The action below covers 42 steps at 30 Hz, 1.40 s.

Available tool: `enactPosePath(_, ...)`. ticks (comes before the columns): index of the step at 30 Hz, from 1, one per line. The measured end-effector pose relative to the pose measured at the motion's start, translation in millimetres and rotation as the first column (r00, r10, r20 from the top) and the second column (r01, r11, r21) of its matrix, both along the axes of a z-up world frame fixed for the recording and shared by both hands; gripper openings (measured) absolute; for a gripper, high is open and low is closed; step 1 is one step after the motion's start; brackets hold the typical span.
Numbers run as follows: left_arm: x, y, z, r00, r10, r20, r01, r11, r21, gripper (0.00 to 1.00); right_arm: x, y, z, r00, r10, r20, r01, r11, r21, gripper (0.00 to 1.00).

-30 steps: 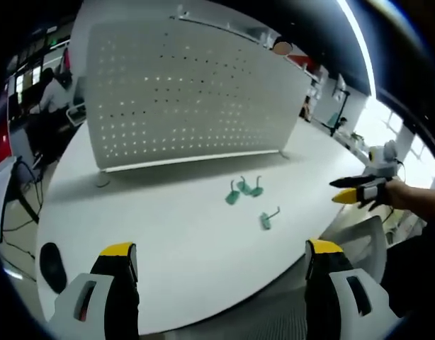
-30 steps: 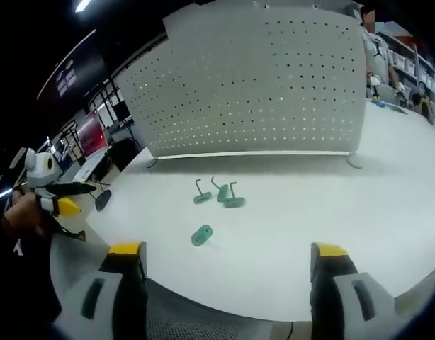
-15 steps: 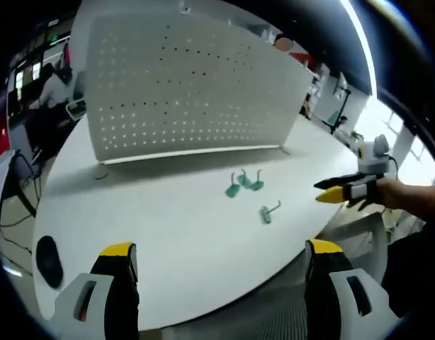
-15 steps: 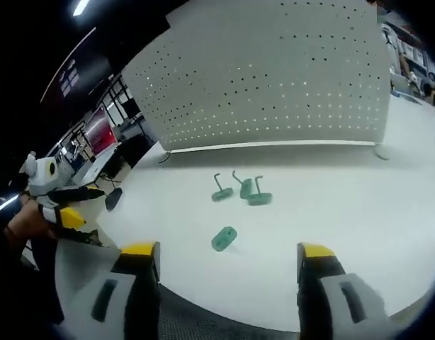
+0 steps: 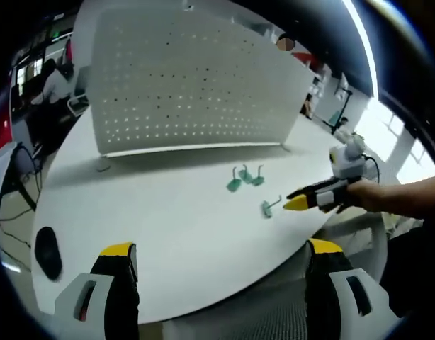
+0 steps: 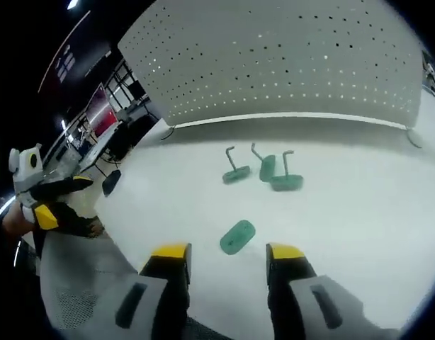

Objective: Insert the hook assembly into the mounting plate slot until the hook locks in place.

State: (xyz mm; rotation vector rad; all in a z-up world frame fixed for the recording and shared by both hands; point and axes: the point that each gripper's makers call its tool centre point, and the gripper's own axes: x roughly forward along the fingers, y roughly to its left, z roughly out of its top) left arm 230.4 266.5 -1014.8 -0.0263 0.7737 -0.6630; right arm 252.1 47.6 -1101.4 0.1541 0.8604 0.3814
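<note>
A white perforated mounting plate (image 5: 189, 85) (image 6: 288, 64) stands upright at the back of the white table (image 5: 154, 212) (image 6: 359, 212). Three green hook assemblies (image 5: 246, 178) (image 6: 266, 170) lie close together in front of it. A lone green hook (image 5: 267, 208) (image 6: 237, 236) lies nearer the table's front edge. My right gripper (image 6: 227, 251) (image 5: 306, 201) hovers just short of that lone hook, jaws open with a narrow gap and nothing between them. My left gripper (image 5: 221, 248) (image 6: 51, 198) stands wide open off the table's near edge, holding nothing.
A black oval object (image 5: 47, 253) (image 6: 110, 182) lies near the table's left edge. Grey mesh of a chair (image 5: 260, 315) sits below the front edge. People sit at desks (image 5: 51, 78) in the far left background.
My right gripper has moved in toward the lone hook, and its jaws have narrowed. The left gripper has held roughly still, open.
</note>
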Motion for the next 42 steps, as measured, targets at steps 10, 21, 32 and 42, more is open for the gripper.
enactPosePath(10,-3.3,9.2,-6.3,1.0,0.013,-0.011,-0.013,1.0,0.018,1.0,15.5,10.7,-17.7,0.993,-0.089,-0.077,0.094,0.993,0.066,0.24)
enactPosePath(21,-6.9,11.5,-10.6,0.999,0.013,-0.031,-0.013,1.0,0.021,1.0,21.9,5.4,-26.6,0.974,-0.167,-0.153,0.176,0.983,0.049,0.03)
enactPosePath(32,-0.5,9.4,-4.4,1.0,0.014,-0.015,-0.013,1.0,0.017,1.0,23.0,13.2,-23.7,0.973,-0.163,-0.165,0.178,0.981,0.075,0.0)
enactPosePath(42,2.6,8.6,1.7,1.0,0.016,-0.006,-0.016,1.0,0.019,1.0,39.9,13.0,0.2,0.98,-0.184,-0.074,0.191,0.977,0.099,0.0)
